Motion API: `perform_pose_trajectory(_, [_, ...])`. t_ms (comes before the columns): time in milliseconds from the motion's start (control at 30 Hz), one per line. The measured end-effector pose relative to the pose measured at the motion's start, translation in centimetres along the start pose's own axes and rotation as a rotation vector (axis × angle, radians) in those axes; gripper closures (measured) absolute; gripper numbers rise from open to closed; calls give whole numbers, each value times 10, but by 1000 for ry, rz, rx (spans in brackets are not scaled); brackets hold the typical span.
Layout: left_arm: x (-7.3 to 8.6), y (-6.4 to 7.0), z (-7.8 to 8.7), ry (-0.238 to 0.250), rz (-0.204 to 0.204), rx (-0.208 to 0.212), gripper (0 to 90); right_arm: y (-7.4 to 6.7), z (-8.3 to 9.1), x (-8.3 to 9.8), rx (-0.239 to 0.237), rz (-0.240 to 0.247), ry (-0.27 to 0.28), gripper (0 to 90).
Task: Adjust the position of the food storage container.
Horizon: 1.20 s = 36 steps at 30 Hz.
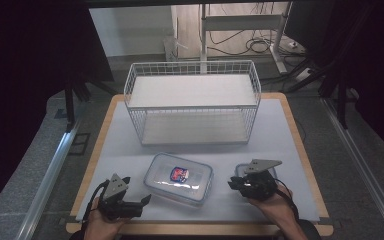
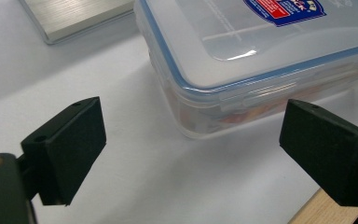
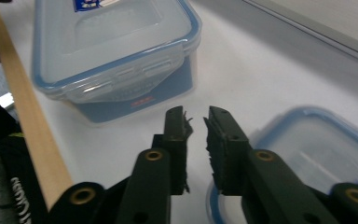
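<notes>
My left gripper [image 1: 139,198] sat at the near left of the white surface [image 1: 280,130], its jaws spread wide and holding nothing; in the left gripper view the big clear container [image 2: 261,60] lay just ahead of them, untouched, its far end cut off by the frame and its reddish contents hard to make out through the wall. That container [image 1: 179,178], lidded with a blue seal and a red-and-blue label, lay between my two grippers. My right gripper [image 1: 236,183] hovered over a second, smaller container [image 3: 317,154], mostly hidden under it; its jaws were nearly pressed together, with only a narrow gap and nothing pinched. I counted two containers and one white wire basket [image 1: 192,102] behind them.
</notes>
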<state>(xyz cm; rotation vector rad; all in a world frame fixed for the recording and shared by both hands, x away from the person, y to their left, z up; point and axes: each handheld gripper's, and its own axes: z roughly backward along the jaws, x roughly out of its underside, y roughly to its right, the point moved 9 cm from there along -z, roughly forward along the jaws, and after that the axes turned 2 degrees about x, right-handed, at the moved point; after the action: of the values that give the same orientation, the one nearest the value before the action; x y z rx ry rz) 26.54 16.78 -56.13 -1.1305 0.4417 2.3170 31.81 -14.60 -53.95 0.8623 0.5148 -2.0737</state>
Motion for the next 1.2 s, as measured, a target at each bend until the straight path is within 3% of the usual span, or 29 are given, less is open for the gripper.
perform_pose_trajectory(167, [2, -2, -2, -8, 10, -2, 73, -1, -15, -2, 26, 54, -59, 856])
perform_pose_trajectory(200, [3, -3, -2, -9, 19, -2, 74, 0, -21, 3, 64, 80, -111, 881])
perform_pose_trajectory(233, [3, -3, -2, -9, 19, -2, 76, 1, -22, 5, 79, 83, -127, 898])
perform_pose_trajectory(367, [3, -3, -1, -7, 38, 4, 81, 3, -19, 7, 92, 74, -123, 899])
perform_pose_trajectory(400, [3, -3, -2, -8, 39, 9, 86, 4, -16, 7, 120, 87, -127, 899])
perform_pose_trajectory(600, [3, -3, -1, -12, 39, 3, 137, 8, -11, 16, 134, 58, -149, 900])
perform_pose_trajectory(1033, [8, -5, -2, -53, 24, -8, 203, 39, 14, 36, 179, -39, -124, 900])
perform_pose_trajectory(1200, [10, -4, -2, -53, 11, 36, 191, 38, 12, 36, 150, -36, -102, 898])
